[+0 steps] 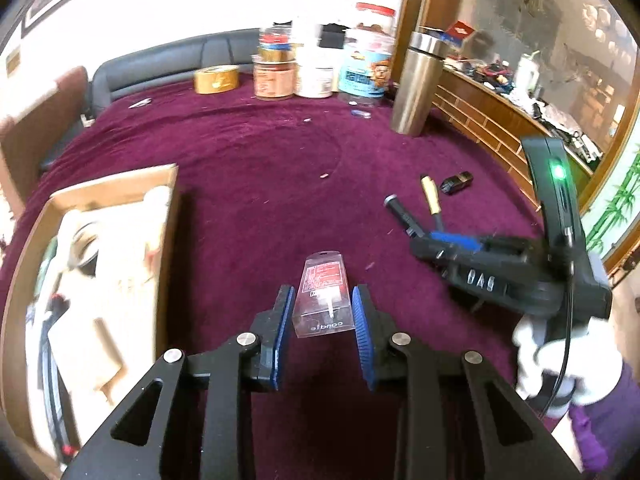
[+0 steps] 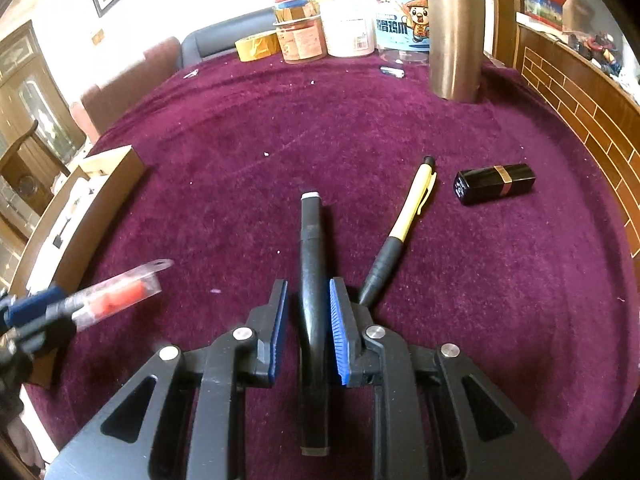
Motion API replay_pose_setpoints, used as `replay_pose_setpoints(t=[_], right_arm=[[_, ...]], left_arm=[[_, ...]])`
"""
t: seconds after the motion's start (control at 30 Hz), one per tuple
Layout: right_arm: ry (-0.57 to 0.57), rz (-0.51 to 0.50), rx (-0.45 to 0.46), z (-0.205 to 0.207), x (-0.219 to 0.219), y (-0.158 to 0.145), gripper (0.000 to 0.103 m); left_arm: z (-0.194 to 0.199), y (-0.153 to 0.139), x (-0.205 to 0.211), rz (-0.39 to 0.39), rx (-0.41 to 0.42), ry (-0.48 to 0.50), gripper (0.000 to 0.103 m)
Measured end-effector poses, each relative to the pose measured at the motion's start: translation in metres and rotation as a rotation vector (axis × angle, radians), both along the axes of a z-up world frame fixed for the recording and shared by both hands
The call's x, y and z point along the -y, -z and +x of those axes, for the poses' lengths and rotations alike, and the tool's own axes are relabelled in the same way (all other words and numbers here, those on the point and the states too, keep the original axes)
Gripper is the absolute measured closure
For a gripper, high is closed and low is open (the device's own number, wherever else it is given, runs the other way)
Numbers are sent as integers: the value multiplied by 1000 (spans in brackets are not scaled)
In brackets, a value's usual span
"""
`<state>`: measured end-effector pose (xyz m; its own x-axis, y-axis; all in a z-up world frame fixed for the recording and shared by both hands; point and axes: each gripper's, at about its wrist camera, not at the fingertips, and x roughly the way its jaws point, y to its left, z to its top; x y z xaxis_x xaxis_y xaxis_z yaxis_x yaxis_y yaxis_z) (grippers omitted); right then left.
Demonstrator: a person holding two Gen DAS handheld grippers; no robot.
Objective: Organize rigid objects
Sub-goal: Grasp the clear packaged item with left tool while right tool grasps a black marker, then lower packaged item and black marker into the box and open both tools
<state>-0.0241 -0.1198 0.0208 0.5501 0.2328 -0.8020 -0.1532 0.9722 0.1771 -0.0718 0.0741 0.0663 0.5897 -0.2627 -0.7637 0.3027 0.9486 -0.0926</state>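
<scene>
on the table: a purple velvet cloth (image 2: 360,128) covers the whole surface, speckled with crumbs.
box: an open cardboard box (image 1: 96,200) sits at the left edge, already holding blurred pale items; it looks like the sorting destination.
back row: a steel tumbler (image 2: 454,32), printed canisters and a roll of gold tape (image 2: 258,46) stand well apart from the work.
left gripper: left gripper (image 1: 323,330) has its blue pads on the sides of a clear plastic packet (image 1: 322,296) with a red card inside; the right wrist view shows the packet lifted off the cloth, near the box.
right gripper: right gripper (image 2: 308,332) has its jaws narrowed around a black pen-like stick (image 2: 312,264), which touches the right pad; a slight gap shows at the left pad, so the hold seems light.
loose items: a yellow-and-black pen (image 2: 404,224) lies just beside the right jaw, with a black lipstick tube (image 2: 496,184) further right.
hand: a white-gloved hand (image 1: 560,360) holds the right tool.
risk, packet: the thin clear shell could flex and slip out on the way to the box.
risk, stick: gripped on one side, it may pivot or drop when lifted.
risk, pen: the right jaw may nudge the pen's tip and roll it.
</scene>
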Motion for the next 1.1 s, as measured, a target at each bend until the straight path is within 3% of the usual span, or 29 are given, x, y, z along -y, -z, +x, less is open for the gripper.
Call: replay_pose_setpoints(t=[0.1,0.23,0.33,0.4,0.47,0.53,0.57,0.6,0.67,0.73,0.83,0.97,1.1], right_arm=[[13,22,-15,0,4,1,85],[18,33,-39,0,4,-1,82],[10,7,-47,0,-2,-2,79],[3,-19,-48,1,-8,-2,70],[-17,-58,-43,1,-19,-2,61],[-39,-146,-20,-2,-32,0,61],[-44,-169,-10,-4,-35,1,61],[-45,-175,-1,-6,-36,1,70],[-40,-157,-3,-7,-31,-1,91],[-31,-73,-22,-8,-21,-3,91],[-26,49,-29,-12,-9,-10,91],[-50,171,-33,-15,-12,-29,91],[-114,253,-43,-17,-36,-43,91]], left_arm=[[-14,13,-5,63,-35,-2,76],[-26,14,-5,103,-4,10,54],[-24,12,2,139,16,18,50],[-16,17,9,187,15,21,48],[-5,30,25,283,34,37,47],[4,48,36,361,28,46,47],[5,47,40,363,57,49,48],[6,47,40,359,49,54,52],[7,47,34,267,2,76,77],[7,44,25,233,-10,60,77],[6,32,-3,76,-50,28,77],[-11,2,-55,-108,-29,-35,77],[-32,-20,-109,-191,15,-138,77]])
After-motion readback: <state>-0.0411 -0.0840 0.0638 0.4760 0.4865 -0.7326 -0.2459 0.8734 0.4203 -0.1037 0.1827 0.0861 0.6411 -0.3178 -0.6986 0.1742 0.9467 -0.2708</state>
